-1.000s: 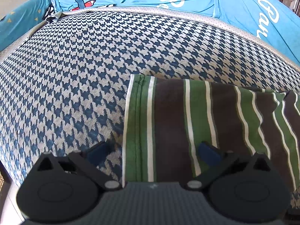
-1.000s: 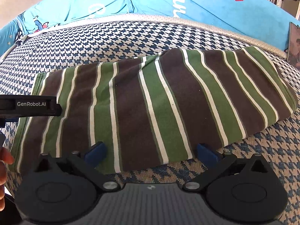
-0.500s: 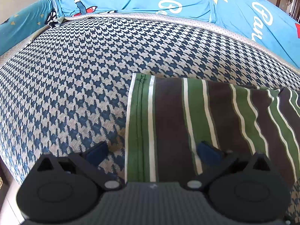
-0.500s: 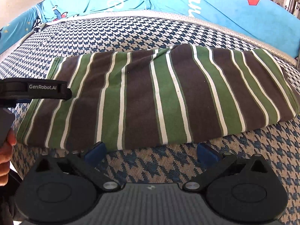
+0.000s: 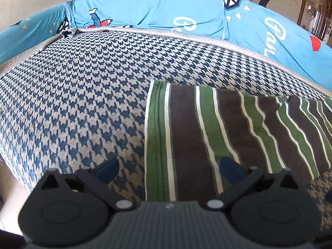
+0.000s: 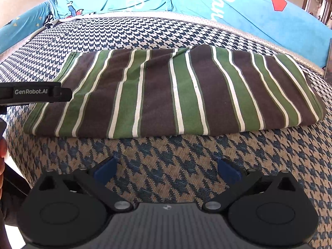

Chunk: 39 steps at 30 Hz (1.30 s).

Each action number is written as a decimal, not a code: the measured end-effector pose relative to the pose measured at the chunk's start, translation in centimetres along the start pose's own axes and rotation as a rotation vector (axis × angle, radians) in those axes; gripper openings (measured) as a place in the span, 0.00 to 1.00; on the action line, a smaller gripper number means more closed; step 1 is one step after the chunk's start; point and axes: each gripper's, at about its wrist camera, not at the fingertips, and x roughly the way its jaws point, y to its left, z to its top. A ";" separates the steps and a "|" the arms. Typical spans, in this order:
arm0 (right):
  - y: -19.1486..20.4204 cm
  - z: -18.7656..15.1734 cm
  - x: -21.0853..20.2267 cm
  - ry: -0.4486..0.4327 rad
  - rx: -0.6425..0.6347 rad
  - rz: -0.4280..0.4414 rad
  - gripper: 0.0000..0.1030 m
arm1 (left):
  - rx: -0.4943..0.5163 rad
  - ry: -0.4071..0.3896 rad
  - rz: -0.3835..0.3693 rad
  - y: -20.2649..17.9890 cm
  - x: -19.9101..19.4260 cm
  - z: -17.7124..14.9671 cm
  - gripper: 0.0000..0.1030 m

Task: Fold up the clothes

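A folded garment with brown, green and white stripes (image 6: 176, 95) lies flat on a houndstooth cushion (image 6: 186, 166). In the left wrist view the garment (image 5: 228, 134) fills the right half, its hemmed left edge running up the middle. My left gripper (image 5: 169, 169) is open and empty, over the garment's near left corner. My right gripper (image 6: 167, 169) is open and empty, over bare cushion just in front of the garment's near edge. The left gripper's body (image 6: 35, 92) shows at the left of the right wrist view.
Blue printed cushions (image 5: 186, 18) line the back of the seat. The houndstooth cushion (image 5: 72, 103) extends bare to the left of the garment. The seat's front edge drops off at the lower left (image 5: 8, 176). A person's hand (image 6: 2, 151) shows at the left edge.
Both grippers have drawn back from the garment. The right gripper, which stood over its near edge, is now over bare cushion. The garment lies still.
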 end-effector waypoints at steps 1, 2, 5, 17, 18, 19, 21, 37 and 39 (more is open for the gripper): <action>-0.1 -0.2 -0.2 0.001 0.002 0.001 1.00 | 0.007 0.005 -0.001 -0.1 0.0 -0.4 1.00; -0.1 -0.3 -0.2 0.002 0.002 0.002 1.00 | 0.018 0.010 0.001 -0.2 0.0 -0.7 1.00; -0.2 -0.6 -0.5 -0.001 0.003 0.003 1.00 | 0.056 -0.005 0.015 -0.5 0.0 -1.5 1.00; -0.6 -3.2 -2.2 -0.056 0.007 -0.006 1.00 | 0.059 -0.023 0.025 -0.5 0.1 -2.6 1.00; -0.7 -3.6 -2.5 -0.059 0.013 -0.012 1.00 | 0.058 -0.026 0.028 -0.6 0.1 -2.6 1.00; -0.8 -4.0 -2.8 -0.061 0.018 -0.018 1.00 | 0.057 -0.027 0.029 -0.5 0.0 -2.7 1.00; -0.8 -4.1 -2.9 -0.060 0.022 -0.018 1.00 | 0.056 -0.027 0.028 -0.5 0.0 -2.8 1.00; -6.3 -0.7 -4.5 -0.125 -0.084 0.006 1.00 | 0.073 -0.042 0.007 -0.2 -0.1 -2.9 1.00; -7.4 0.3 -4.1 -0.123 -0.078 0.013 1.00 | 0.071 -0.042 0.010 -0.2 -0.1 -2.9 1.00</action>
